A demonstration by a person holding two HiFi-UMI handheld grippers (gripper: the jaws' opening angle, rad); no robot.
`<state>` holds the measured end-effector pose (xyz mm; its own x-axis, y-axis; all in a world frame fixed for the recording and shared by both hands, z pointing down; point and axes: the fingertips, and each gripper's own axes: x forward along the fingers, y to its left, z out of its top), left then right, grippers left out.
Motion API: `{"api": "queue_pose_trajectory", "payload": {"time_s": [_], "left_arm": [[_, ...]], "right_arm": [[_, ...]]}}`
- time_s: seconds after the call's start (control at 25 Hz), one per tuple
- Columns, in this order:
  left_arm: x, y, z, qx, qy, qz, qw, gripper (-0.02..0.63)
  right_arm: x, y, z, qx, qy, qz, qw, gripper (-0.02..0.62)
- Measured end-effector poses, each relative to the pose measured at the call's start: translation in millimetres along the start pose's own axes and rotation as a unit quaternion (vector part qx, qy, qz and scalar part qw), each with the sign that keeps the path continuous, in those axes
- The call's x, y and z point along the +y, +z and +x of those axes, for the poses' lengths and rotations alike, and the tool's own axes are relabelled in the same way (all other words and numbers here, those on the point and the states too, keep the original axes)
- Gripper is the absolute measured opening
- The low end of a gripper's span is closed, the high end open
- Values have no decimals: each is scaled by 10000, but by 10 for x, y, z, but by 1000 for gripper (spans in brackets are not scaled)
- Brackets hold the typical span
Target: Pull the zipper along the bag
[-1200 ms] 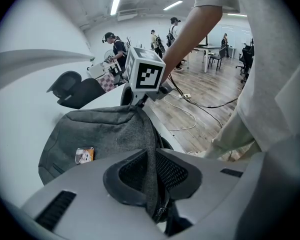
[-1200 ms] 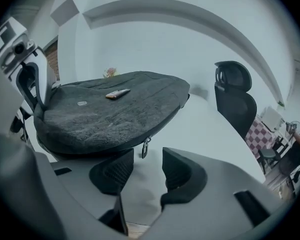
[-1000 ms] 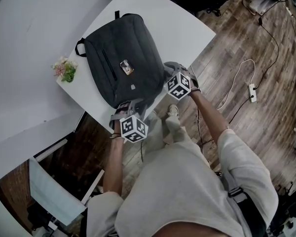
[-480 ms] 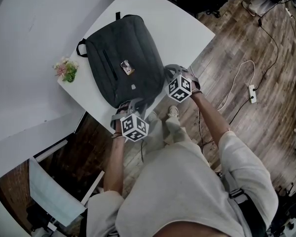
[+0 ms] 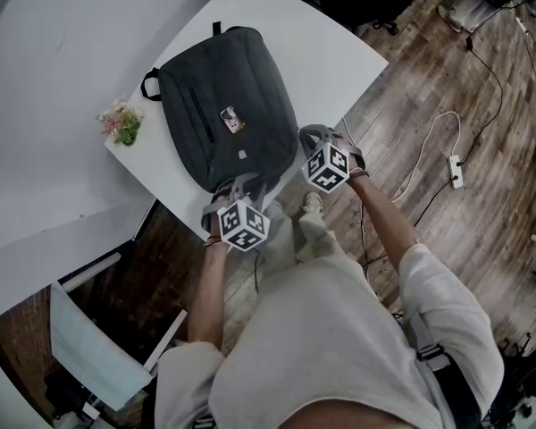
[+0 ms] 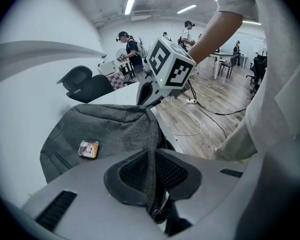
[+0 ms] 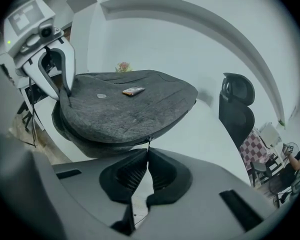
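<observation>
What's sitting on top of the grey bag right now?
On the dark grey fabric bag: a small rectangular picture patch and a tiny pale tag. Its contents are hidden by the closed fabric.

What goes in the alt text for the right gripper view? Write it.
The right claw is shut on the zipper pull at the near edge of a grey bag lying on a white table. At upper left, the left claw pinches the bag's corner.
</observation>
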<state>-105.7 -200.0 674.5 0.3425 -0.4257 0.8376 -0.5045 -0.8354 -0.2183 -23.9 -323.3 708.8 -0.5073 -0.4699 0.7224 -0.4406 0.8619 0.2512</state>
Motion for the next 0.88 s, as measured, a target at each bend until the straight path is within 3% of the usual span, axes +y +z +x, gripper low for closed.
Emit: {"api": "queue_pose_trajectory", "payload": {"time_s": [0.32,0.88], "left_arm": [[-105,-5,-31,-64,-3,-93,9999,66],[-118,47,-29,-148,-12,-330,9993,64]], "right_arm": [[293,-126,-242,95,221,-23,9997,21],[986,-178,-612,138,614,542,9965,25]]}}
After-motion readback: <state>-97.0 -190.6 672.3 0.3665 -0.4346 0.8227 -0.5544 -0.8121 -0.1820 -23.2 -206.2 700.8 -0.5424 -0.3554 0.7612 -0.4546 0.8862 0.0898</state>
